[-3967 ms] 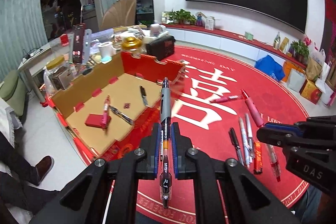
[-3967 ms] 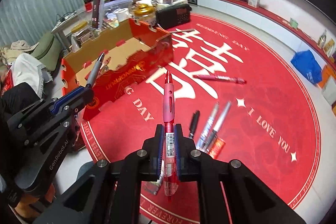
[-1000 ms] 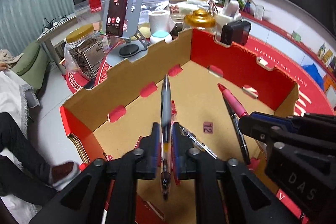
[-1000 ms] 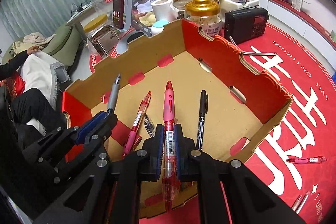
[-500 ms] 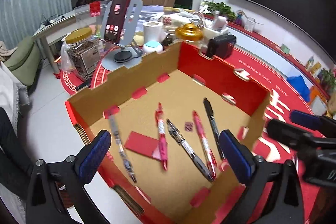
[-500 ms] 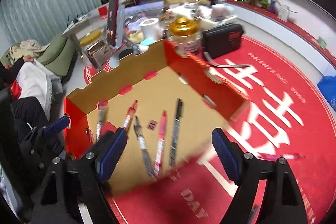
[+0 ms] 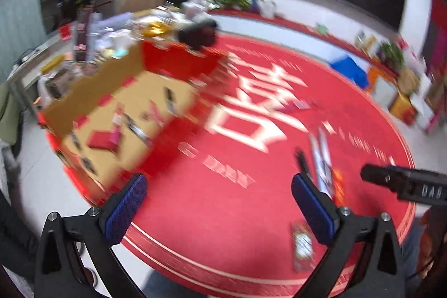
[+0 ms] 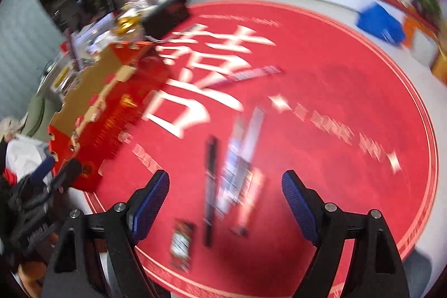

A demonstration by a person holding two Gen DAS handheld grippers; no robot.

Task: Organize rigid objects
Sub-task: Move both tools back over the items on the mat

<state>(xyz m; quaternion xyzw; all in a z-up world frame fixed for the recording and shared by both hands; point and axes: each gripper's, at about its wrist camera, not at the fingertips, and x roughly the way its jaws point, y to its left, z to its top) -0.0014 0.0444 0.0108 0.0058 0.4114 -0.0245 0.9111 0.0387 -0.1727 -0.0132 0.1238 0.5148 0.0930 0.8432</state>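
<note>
Both views are motion-blurred. My left gripper [image 7: 219, 205] is open and empty above the red round rug [image 7: 223, 214]. The red and brown cardboard box [image 7: 120, 113] lies to its upper left with several pens inside. My right gripper [image 8: 225, 203] is open and empty, just above a cluster of pens [image 8: 237, 158] on the rug, including a black pen [image 8: 210, 180]. The same pens [image 7: 321, 158] show right of the left gripper. A pink pen [image 8: 251, 74] lies farther away. The box [image 8: 106, 108] is at left in the right wrist view.
A small red packet [image 8: 181, 245] lies on the rug near the right gripper; it also shows in the left wrist view [image 7: 303, 245]. A cluttered table [image 7: 111, 41] with a black radio [image 7: 199, 35] stands behind the box. A blue bag [image 8: 380, 21] sits at the rug's far edge.
Both grippers have opened and dropped their pens into the box. They then swung right, away from the box, over the rug toward the loose pens.
</note>
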